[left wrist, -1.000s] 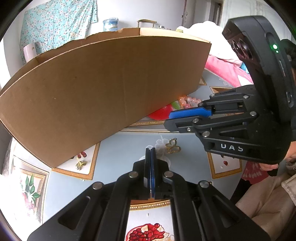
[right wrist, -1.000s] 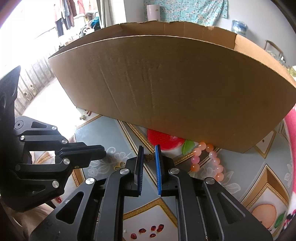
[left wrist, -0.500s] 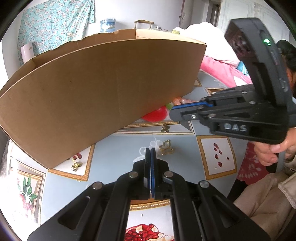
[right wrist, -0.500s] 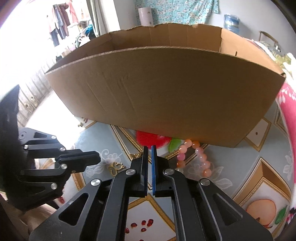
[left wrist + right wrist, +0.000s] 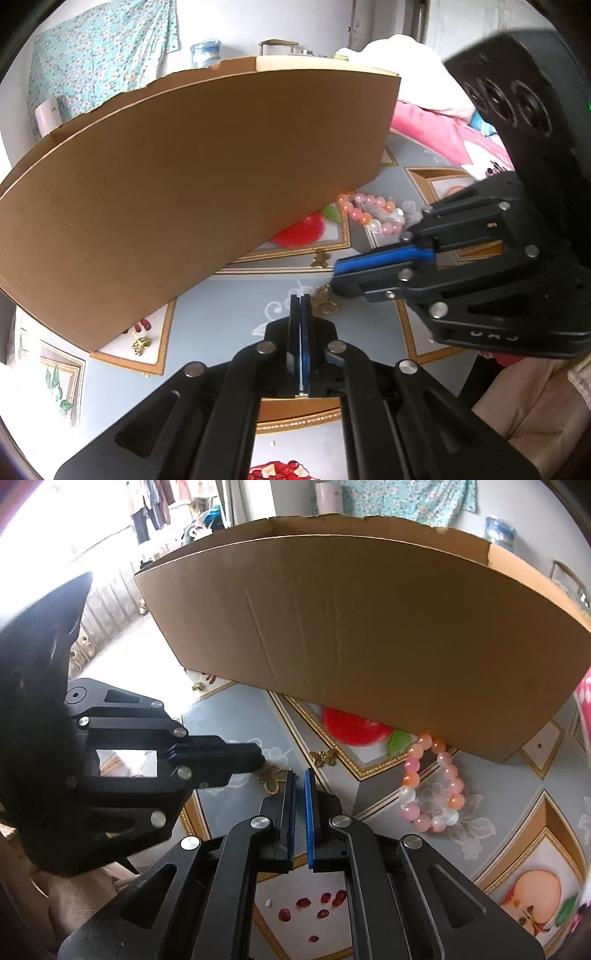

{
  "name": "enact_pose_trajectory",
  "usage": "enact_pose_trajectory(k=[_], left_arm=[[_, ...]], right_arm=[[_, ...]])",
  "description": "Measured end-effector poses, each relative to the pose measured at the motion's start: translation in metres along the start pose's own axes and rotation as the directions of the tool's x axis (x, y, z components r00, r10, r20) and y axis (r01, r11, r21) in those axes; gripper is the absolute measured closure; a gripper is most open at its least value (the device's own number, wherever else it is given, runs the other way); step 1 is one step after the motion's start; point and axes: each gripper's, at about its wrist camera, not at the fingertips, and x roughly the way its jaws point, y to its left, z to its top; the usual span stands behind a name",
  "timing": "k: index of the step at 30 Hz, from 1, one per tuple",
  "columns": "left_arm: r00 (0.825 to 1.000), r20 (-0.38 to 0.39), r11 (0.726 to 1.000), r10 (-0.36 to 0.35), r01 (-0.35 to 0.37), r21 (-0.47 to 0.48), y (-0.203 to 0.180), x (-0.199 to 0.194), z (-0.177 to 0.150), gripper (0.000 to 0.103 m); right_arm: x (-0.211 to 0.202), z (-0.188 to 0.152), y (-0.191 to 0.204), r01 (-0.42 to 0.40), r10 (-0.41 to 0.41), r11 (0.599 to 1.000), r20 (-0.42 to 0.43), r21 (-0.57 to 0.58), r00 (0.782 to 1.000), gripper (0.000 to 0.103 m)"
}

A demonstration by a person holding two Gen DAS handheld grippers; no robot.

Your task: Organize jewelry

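Reaching my right gripper (image 5: 299,775) toward the gold flower charm (image 5: 272,777) just left of its tips, jaws a narrow gap apart and empty, I judge pickup comes next. My left gripper (image 5: 300,300) is pressed closed on nothing. Next: straddle the charm, pinch, lift over the cardboard box (image 5: 369,620) wall; the bead bracelet (image 5: 432,782) waits nearby.

You are in a home. Pink bedding (image 5: 436,122) lies behind the fruit-patterned tablecloth (image 5: 236,716). Clothes (image 5: 147,506) hang by the window.

A plain brown cardboard box (image 5: 369,620), pink-and-orange bead bracelet (image 5: 432,786), gold brooch (image 5: 323,757), and fruit-patterned grey tablecloth (image 5: 517,812).
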Motion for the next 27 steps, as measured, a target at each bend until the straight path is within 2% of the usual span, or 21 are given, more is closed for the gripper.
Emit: enact_pose_trajectory(k=[7,13,14,16,19,27], left_arm=[[0.999,-0.005,0.999,-0.035,0.035,-0.01,-0.002,0.0,0.0,0.102],[1.0,-0.008,0.999,-0.03,0.03,-0.018,-0.001,-0.001,-0.002,0.101],[1.0,-0.008,0.999,-0.029,0.029,-0.022,0.0,-0.002,-0.002,0.1],[0.999,-0.002,0.999,-0.033,0.033,-0.031,0.002,-0.005,-0.003,0.081],[0.998,0.02,0.998,-0.058,0.059,-0.023,0.001,-0.01,-0.003,0.058],[0.998,0.015,0.998,-0.058,0.058,0.008,-0.004,-0.004,0.003,0.056]], right_arm=[[0.004,0.006,0.0,-0.031,0.031,1.0,0.005,-0.002,1.0,0.098],[0.002,0.004,-0.007,-0.055,0.054,0.998,0.014,0.041,0.998,0.098],[-0.002,0.004,-0.011,-0.056,0.054,0.997,0.022,0.057,0.998,0.097],[-0.007,0.003,-0.017,-0.068,0.065,0.994,0.037,0.084,0.997,0.093],[-0.015,0.001,-0.028,-0.088,0.082,0.989,0.056,0.119,0.995,0.086],[-0.017,-0.004,-0.034,-0.105,0.095,0.983,0.069,0.153,0.993,0.085]])
